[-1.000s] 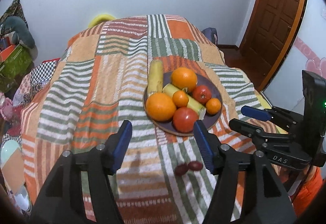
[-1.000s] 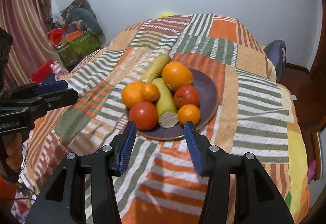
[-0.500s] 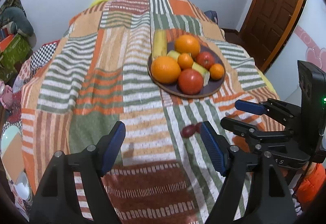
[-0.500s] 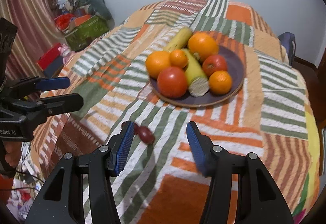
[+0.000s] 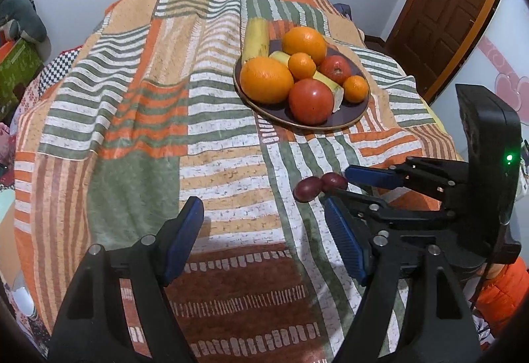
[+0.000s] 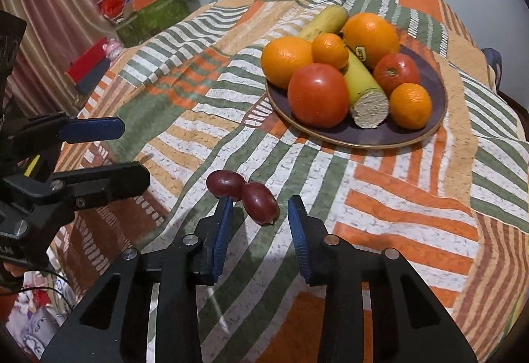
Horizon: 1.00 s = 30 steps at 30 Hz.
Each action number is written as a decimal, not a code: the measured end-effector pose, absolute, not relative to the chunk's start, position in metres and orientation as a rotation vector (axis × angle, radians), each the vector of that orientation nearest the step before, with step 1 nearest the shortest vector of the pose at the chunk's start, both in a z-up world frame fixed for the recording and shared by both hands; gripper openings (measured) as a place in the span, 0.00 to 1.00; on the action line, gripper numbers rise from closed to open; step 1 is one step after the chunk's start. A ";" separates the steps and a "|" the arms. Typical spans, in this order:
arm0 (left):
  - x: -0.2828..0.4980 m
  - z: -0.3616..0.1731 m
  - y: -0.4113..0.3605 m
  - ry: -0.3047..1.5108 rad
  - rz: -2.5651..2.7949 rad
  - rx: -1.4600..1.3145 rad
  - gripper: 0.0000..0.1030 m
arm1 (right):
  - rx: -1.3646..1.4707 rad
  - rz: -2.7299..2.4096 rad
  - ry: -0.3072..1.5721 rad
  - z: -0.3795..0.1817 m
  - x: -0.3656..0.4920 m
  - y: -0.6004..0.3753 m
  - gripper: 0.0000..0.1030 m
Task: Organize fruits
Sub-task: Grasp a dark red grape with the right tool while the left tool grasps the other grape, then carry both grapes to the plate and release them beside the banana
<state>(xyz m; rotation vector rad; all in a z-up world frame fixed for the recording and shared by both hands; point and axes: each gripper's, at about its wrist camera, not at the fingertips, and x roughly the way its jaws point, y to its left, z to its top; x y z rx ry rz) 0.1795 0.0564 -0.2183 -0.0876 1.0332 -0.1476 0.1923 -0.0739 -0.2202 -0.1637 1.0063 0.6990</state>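
Note:
A dark plate (image 5: pixel 350 118) (image 6: pixel 426 131) on the striped bedspread holds oranges, tomatoes and bananas. Two dark red grapes (image 5: pixel 307 188) (image 6: pixel 259 199) lie touching each other on the cloth in front of the plate. My right gripper (image 6: pixel 259 219) is open, low over the cloth, with the nearer grape between its blue fingertips. It also shows in the left wrist view (image 5: pixel 337 186), its tips beside the grapes. My left gripper (image 5: pixel 264 230) is open and empty, left of the grapes; it shows at the left edge of the right wrist view (image 6: pixel 132 151).
The patchwork bedspread (image 5: pixel 148 131) covers the whole bed. A wooden door (image 5: pixel 446 6) stands at the right. A green box and clutter (image 6: pixel 148 12) sit on the floor left of the bed, by a curtain.
Both grippers pulled back from the plate toward the near end of the bed. The right gripper dropped down and now straddles the nearer grape.

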 end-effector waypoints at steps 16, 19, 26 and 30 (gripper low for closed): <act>0.201 -0.243 0.025 1.092 -0.220 -0.048 0.47 | -0.099 0.652 0.955 -0.203 0.201 -0.109 0.19; 0.206 -0.248 0.021 1.100 -0.228 -0.045 0.43 | -0.080 0.621 0.947 -0.200 0.205 -0.122 0.19; 0.214 -0.256 0.013 1.101 -0.229 -0.026 0.33 | -0.047 0.580 0.941 -0.198 0.211 -0.140 0.19; 0.215 -0.257 0.012 1.097 -0.232 -0.024 0.24 | -0.037 0.572 0.939 -0.198 0.213 -0.145 0.19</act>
